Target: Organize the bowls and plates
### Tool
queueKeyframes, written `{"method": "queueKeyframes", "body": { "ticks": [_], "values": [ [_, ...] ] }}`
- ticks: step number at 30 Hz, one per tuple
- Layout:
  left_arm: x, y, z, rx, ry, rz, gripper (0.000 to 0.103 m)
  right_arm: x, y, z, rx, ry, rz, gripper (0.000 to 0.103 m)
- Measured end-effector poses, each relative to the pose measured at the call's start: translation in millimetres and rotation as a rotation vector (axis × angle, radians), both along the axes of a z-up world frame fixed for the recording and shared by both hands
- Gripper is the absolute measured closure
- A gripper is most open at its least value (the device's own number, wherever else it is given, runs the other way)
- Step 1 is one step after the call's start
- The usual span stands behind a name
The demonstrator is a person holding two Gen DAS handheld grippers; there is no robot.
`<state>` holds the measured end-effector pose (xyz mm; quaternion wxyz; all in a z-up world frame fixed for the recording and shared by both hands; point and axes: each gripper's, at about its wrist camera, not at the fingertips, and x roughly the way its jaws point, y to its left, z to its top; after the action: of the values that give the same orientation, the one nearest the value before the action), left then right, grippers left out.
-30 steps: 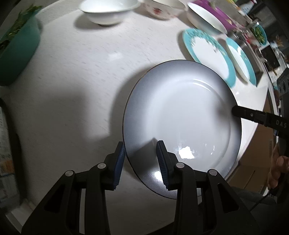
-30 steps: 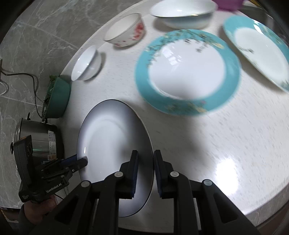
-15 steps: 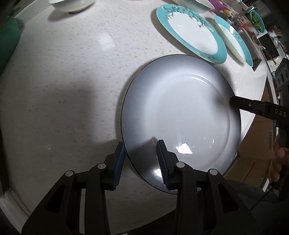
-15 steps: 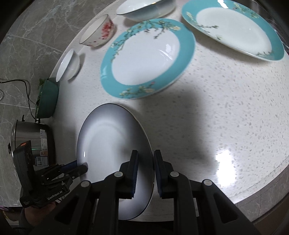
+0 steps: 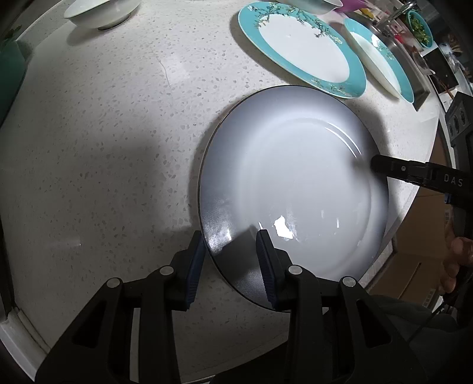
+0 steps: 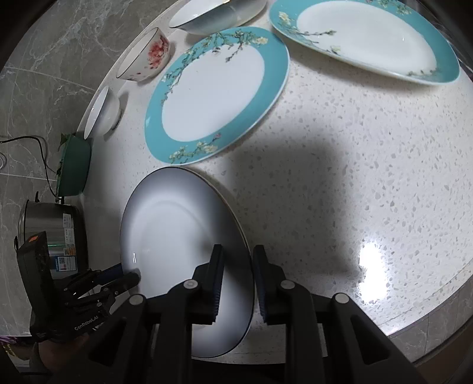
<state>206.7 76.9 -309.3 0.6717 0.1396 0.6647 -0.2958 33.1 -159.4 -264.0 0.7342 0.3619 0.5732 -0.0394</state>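
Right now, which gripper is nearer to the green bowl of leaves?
Left. The left gripper holds the round grey plate by the rim nearest the green bowl; the right gripper, jaws opening around the opposite rim, is farther.

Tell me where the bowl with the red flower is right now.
In the right wrist view, the red-flowered bowl sits at the upper left by the countertop's far edge, between a small white bowl and a larger white bowl.

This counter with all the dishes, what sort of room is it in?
Most likely a home kitchen: a speckled stone counter holding plates and bowls, a steel cooker at one end, and a sink at the other.
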Motion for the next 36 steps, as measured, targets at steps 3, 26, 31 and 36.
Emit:
{"method": "queueKeyframes", "body": {
  "ticks": [3,26,31,36],
  "values": [
    [2.2,6.5,0.6,-0.011,-0.002,0.005,0.070,0.0,0.4,0.0,-0.004,-0.009,-0.002,0.080],
    [123.6,5.4,77.9,-0.280,-0.114,0.024,0.013,-5.7,-59.7,67.8,0.030,-0.251,-0.284,0.037],
    [163.5,-49.1,58.3,-0.230,-0.079,-0.066,0.013,15.5,-71.7,60.7,0.067,-0.288,-0.336,0.037],
    [182.3,-82.0,30.3,-0.165,-0.038,-0.098,0.013,27.0,-77.6,31.6,0.128,-0.257,-0.339,0.037]
  ]
}}
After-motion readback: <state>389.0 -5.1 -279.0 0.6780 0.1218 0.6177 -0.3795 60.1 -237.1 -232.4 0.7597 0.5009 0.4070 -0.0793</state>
